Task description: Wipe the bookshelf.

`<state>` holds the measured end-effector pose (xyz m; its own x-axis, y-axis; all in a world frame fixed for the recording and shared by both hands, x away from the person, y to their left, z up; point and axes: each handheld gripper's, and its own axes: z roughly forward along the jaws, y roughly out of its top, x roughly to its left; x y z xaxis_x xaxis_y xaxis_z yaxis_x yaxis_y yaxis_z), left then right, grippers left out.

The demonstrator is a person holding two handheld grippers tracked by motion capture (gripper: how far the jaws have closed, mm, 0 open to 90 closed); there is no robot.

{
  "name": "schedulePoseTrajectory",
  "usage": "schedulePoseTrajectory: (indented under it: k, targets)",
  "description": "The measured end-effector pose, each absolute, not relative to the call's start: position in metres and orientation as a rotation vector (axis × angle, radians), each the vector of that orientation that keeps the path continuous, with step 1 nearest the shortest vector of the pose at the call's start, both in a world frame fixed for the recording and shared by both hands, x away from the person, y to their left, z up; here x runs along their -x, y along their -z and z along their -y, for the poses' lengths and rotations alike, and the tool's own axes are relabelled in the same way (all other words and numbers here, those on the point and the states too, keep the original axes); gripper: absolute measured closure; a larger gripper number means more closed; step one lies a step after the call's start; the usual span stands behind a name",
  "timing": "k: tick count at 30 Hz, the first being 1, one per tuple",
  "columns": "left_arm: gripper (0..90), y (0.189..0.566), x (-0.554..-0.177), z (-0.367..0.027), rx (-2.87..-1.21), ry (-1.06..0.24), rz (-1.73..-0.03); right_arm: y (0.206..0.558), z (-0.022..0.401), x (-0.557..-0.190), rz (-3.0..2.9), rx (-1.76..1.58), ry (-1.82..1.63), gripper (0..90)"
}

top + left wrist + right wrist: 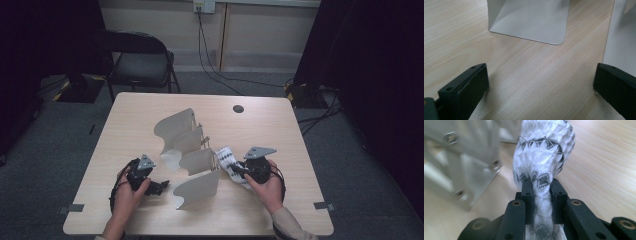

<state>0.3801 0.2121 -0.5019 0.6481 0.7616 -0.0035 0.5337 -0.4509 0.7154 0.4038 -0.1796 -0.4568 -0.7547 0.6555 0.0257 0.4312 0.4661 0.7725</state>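
White cloth (541, 152) pinched in right tongs (541, 185), hand apparently level.

Between your right tool's (541, 188) matt black, probably plastic jaws sits soft knitted white cloth (544, 150) with black patterning. Beside it, the rack (461, 157) looks like brushed metal; the surface (604, 165) is pale, smooth wood grain.
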Motion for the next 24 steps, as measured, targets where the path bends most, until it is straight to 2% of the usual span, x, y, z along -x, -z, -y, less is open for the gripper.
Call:
schedulePoseTrajectory:
  k: [10, 20, 24]
  targets:
    - [0.0, 0.502, -0.38, -0.212, -2.162, -0.417, -1.002, 0.462, 0.172, -0.43, -2.4, -1.009, -1.152, 75.6]
    - [0.0, 0.502, -0.38, -0.212, -2.163, -0.417, -1.001, 0.467, 0.163, -0.434, -2.411, -1.012, -1.118, 73.3]
    - [0.0, 0.502, -0.38, -0.212, -2.163, -0.417, -1.001, 0.468, 0.163, -0.435, -2.418, -1.012, -1.096, 69.4]
